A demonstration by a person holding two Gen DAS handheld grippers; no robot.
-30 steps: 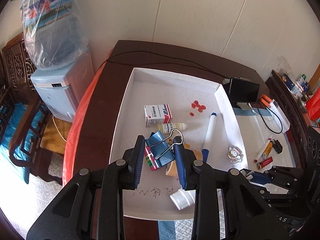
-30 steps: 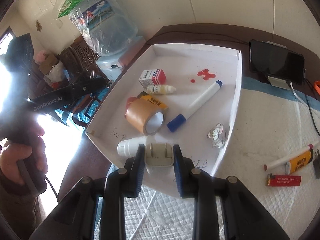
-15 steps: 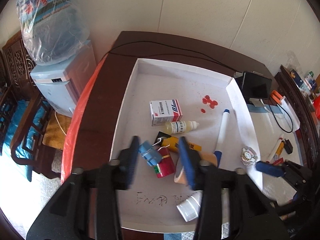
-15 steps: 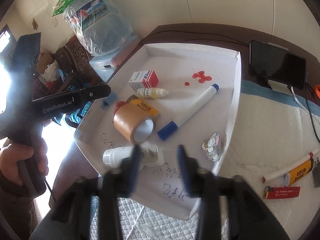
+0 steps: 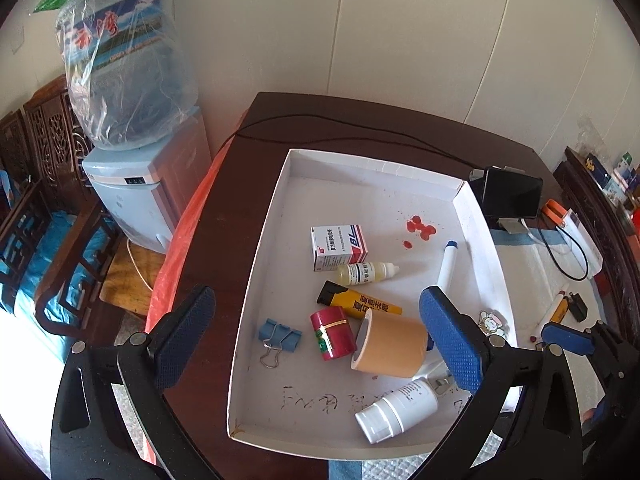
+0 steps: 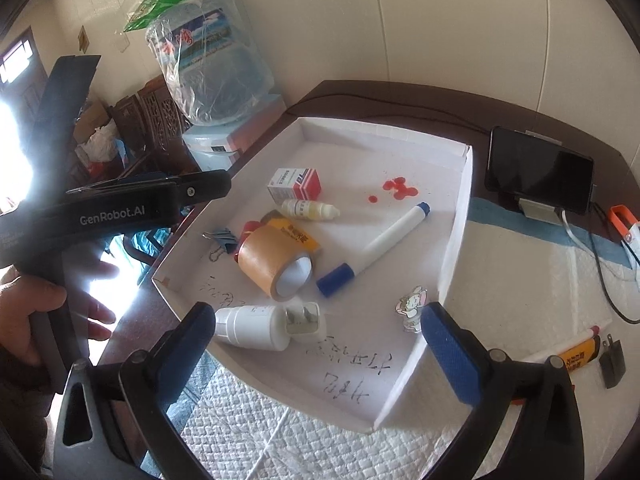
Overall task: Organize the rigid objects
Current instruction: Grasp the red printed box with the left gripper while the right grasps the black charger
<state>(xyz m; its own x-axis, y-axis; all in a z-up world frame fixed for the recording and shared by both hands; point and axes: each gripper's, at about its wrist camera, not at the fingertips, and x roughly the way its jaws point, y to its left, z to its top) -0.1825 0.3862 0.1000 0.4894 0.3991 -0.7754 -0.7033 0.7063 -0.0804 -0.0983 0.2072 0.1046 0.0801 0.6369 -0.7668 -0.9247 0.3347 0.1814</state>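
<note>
A white shallow box (image 5: 256,280) (image 6: 456,240) holds several items. The blue binder clip (image 5: 279,334) (image 6: 221,238) lies at its left side, beside a red cylinder (image 5: 333,338) and a roll of brown tape (image 5: 390,346) (image 6: 276,263). A white plug adapter (image 6: 304,320) lies against a white bottle (image 6: 250,327) (image 5: 398,410) near the front wall. My left gripper (image 5: 316,340) is open and empty above the clip. My right gripper (image 6: 316,356) is open and empty above the adapter.
In the box also lie a medicine carton (image 5: 339,247), a dropper bottle (image 5: 366,273), a yellow lighter (image 5: 358,301), a marker (image 6: 376,248) and a mouse charm (image 6: 412,305). On the quilted mat (image 6: 520,280) are a yellow lighter (image 6: 576,354), a black plug (image 6: 612,362) and a phone (image 6: 538,172).
My left gripper opened and let the binder clip drop into the box. My right gripper opened and left the plug adapter beside the white bottle. Both grippers pulled back and up.
</note>
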